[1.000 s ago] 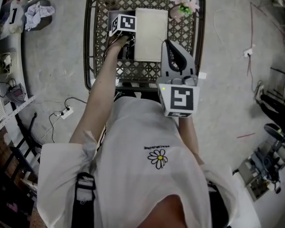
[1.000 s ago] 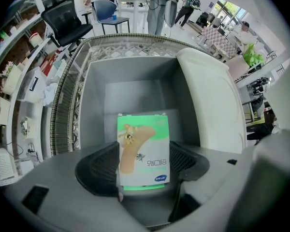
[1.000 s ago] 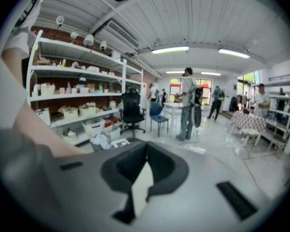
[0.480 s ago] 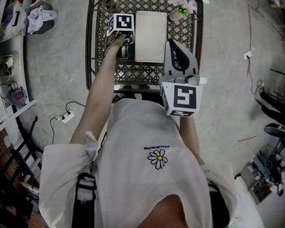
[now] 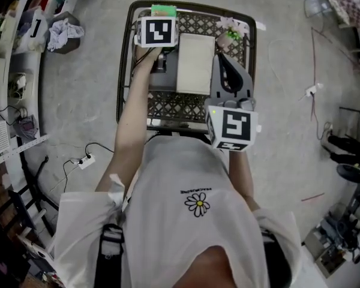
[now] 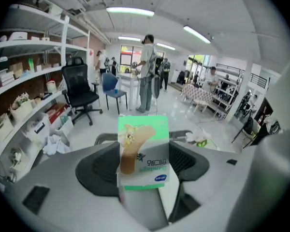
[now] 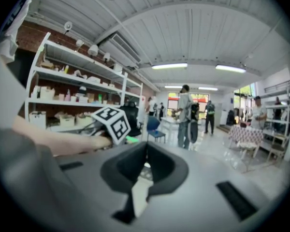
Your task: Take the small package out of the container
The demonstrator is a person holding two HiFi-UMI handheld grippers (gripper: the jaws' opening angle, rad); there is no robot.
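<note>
The small package (image 6: 142,129) is a green and white box with a plaster pictured on it. My left gripper (image 6: 144,172) is shut on its lower part and holds it upright in the air. In the head view the package (image 5: 164,9) shows as a green edge just beyond the left gripper (image 5: 162,19), above the far rim of the wire basket (image 5: 125,65). My right gripper (image 5: 219,57) hangs over the basket's right side with its jaws together and nothing between them. In the right gripper view, that gripper (image 7: 146,154) is shut and a green sliver of the package (image 7: 131,139) shows.
A flat white box (image 5: 195,63) lies in the basket's middle. A pink and green flower bundle (image 5: 231,30) sits in its far right corner. Shelving (image 5: 12,71) runs along the left, with a power strip and cables (image 5: 84,143) on the floor. People stand far off (image 6: 146,71).
My left gripper has risen from low inside the basket toward its far rim, bringing the green package up into sight. The right gripper has stayed about where it was.
</note>
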